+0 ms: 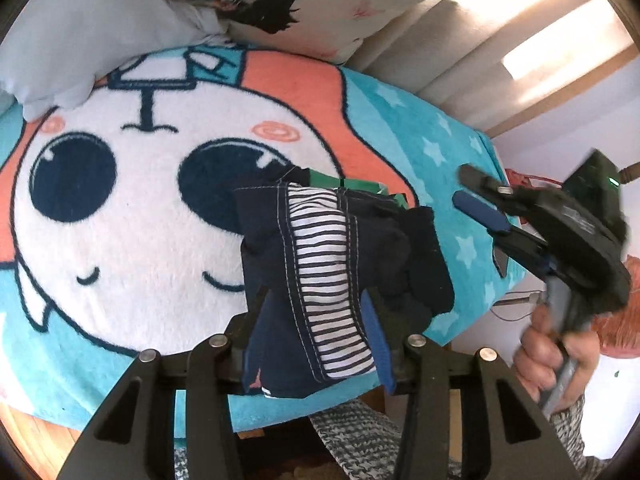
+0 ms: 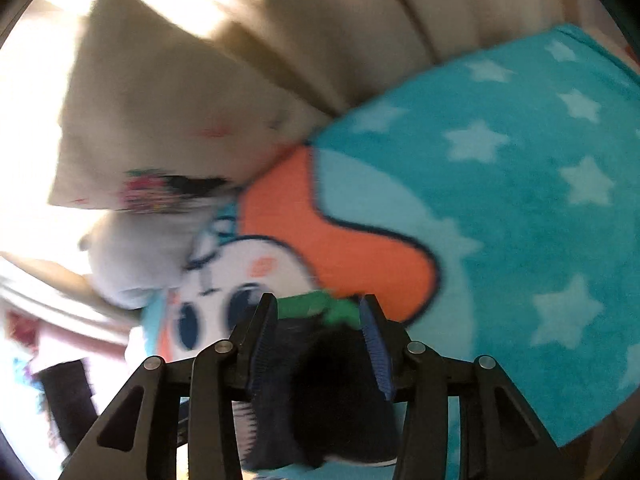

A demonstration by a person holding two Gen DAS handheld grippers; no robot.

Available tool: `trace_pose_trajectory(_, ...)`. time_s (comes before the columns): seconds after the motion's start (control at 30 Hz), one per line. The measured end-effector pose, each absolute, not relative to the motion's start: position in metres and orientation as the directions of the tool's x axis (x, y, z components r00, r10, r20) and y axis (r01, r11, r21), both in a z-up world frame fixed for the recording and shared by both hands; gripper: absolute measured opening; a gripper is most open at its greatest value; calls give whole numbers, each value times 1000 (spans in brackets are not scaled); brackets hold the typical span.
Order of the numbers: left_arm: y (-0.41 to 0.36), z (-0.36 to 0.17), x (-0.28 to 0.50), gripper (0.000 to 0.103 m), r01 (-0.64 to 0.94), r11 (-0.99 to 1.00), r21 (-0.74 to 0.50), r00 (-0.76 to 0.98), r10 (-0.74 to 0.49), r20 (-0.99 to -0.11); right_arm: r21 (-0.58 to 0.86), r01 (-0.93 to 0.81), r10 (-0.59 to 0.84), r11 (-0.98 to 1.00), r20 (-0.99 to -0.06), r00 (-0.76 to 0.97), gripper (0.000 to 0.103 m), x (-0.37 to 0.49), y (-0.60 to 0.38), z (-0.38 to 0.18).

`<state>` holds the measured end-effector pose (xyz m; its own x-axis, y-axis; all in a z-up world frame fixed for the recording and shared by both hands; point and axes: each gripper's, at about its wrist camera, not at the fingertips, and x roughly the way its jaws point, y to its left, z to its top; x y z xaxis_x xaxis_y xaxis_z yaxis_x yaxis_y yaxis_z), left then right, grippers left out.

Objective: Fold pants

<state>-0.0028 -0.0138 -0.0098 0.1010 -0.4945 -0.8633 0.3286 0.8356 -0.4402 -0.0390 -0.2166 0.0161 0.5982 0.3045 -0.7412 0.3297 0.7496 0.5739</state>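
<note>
Navy pants (image 1: 320,280) sit bunched between the left tool's (image 1: 316,320) barely parted jaws above the cartoon blanket (image 1: 120,200), while the right tool (image 1: 480,196) gapes empty off to the side, so it should probably catch the loose end before laying it flat.

Both wrist views close over blanket (image 1: 120,220) (shared), facing pillows (image 2: 160,120).

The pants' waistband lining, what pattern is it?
Navy and white stripes on the waistband lining, clearest in the left wrist view.
</note>
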Motion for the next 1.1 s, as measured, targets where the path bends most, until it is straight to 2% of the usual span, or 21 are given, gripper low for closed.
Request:
trace_pose_trajectory(0.1, -23, -15, -4, 44, 347, 827, -441, 81, -495, -865, 697, 201, 465, 688, -637, 615, 46, -41, -200, 17)
trace_pose_trajectory(0.2, -32, -19, -9, 44, 378, 819, -432, 59, -487, -871, 705, 178, 510, 687, -642, 573, 46, -36, -186, 9)
trace_pose_trajectory(0.3, -36, -20, -12, 44, 400, 813, -424, 55, -483, -874, 637, 230, 469, 736, -725, 505, 46, -36, -182, -9)
trace_pose_trajectory(0.43, -26, -19, -4, 44, 371, 820, -436, 79, -496, -865, 475, 317, 325, 820, -845, 426, 46, -49, -196, -30)
trace_pose_trajectory(0.63, -18, -35, 6, 44, 309, 845, -436, 71, -478, -876, 430, 311, 290, 848, -866, 408, 46, -51, -199, -38)
trace_pose_trajectory(0.77, -27, -49, -8, 44, 326, 843, -428, 37, -464, -885, 357, 292, 197, 887, -865, 461, 46, -48, -200, -6)
trace_pose_trajectory(0.83, -28, -60, -15, 44, 315, 846, -431, 4, -455, -890, 365, 239, 206, 900, -839, 503, 46, -39, -197, 17)
trace_pose_trajectory(0.97, -22, -69, -18, 44, 278, 845, -457, -9, -474, -881, 448, 38, 381, 893, -799, 465, 46, 7, -165, 28)
trace_pose_trajectory(1.0, -20, -70, -18, 44, 267, 842, -468, -9, -483, -875, 457, -18, 420, 889, -800, 429, 46, 21, -153, 24)
trace_pose_trajectory(1.1, -12, -74, -20, 44, 237, 835, -497, -10, -509, -861, 374, -138, 398, 917, -858, 323, 46, 50, -114, 3)
